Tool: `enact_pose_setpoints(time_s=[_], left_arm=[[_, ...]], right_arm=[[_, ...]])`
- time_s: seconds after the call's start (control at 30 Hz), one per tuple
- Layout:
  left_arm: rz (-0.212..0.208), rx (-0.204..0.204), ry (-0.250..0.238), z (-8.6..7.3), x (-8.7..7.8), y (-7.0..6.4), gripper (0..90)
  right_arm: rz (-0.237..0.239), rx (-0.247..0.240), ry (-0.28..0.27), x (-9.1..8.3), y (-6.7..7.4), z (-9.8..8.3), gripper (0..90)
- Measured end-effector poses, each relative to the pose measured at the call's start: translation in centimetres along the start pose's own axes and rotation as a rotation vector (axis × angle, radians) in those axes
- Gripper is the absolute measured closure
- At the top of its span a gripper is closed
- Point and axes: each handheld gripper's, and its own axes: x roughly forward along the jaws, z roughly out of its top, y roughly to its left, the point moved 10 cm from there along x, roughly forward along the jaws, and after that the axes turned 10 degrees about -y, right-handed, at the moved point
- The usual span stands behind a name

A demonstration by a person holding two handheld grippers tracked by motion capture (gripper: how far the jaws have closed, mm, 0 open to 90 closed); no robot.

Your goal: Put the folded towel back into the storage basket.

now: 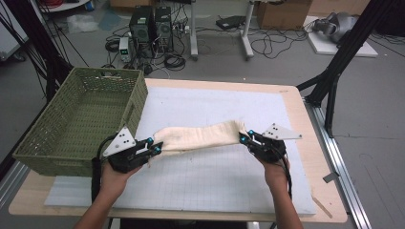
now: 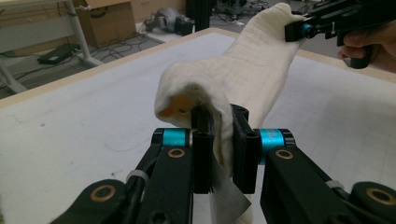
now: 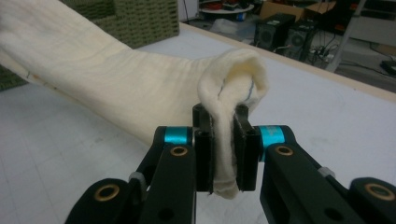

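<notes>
Table (image 1: 305, 124) with white gridded mat (image 1: 215, 176). Green wicker basket (image 1: 81, 119) at its left edge. Cream cloth (image 1: 198, 136), stretched above the mat between both grippers. Left gripper (image 1: 154, 146): jaws clamped on the cloth's left end. Right gripper (image 1: 246, 137): jaws clamped on its right end.

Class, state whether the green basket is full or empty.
Empty: the high view shows only bare weave inside the green basket; the cream cloth hangs outside, between both grippers.

A basket (image 1: 81, 119) sits on the table's (image 1: 305, 119) left edge, a cloth (image 1: 200, 136) stretched to its right between the left gripper (image 1: 154, 145) and right gripper (image 1: 246, 138).
</notes>
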Motion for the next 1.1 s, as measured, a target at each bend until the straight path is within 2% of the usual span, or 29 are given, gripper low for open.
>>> enact_pose_setpoints(time_s=[0.17,0.67,0.7,0.77,0.83,0.87,0.97,1.07,1.1], left_arm=[[0.033,0.001,-0.029,0.9,-1.6,0.6,80.6],[0.105,-0.002,-0.081,2.3,-4.8,2.2,80.6],[0.112,-0.004,-0.086,2.4,-5.0,2.3,80.6],[0.125,-0.007,-0.096,2.7,-5.6,2.7,80.6],[0.14,-0.012,-0.106,2.9,-6.1,3.0,80.6],[0.146,-0.014,-0.109,2.9,-6.4,3.1,80.6],[0.162,-0.02,-0.117,3.1,-7.1,3.5,80.6],[0.178,-0.018,-0.126,3.3,-7.7,3.8,80.6],[0.183,-0.016,-0.129,3.4,-7.9,3.9,80.7]], right_arm=[[0.02,-0.015,-0.011,1.5,0.5,1.3,81.5],[0.058,-0.048,-0.026,6.0,1.7,4.7,81.5],[0.065,-0.052,-0.028,6.7,1.9,5.4,81.5],[0.072,-0.056,-0.03,7.1,2.0,5.8,81.5],[0.085,-0.07,-0.028,8.5,2.5,6.9,81.5],[0.085,-0.07,-0.028,8.5,2.5,6.9,81.5],[0.095,-0.09,-0.024,10.4,3.0,8.1,81.5],[0.1,-0.089,-0.02,11.3,3.2,8.7,81.5],[0.106,-0.089,-0.03,12.1,3.4,9.3,81.5]])
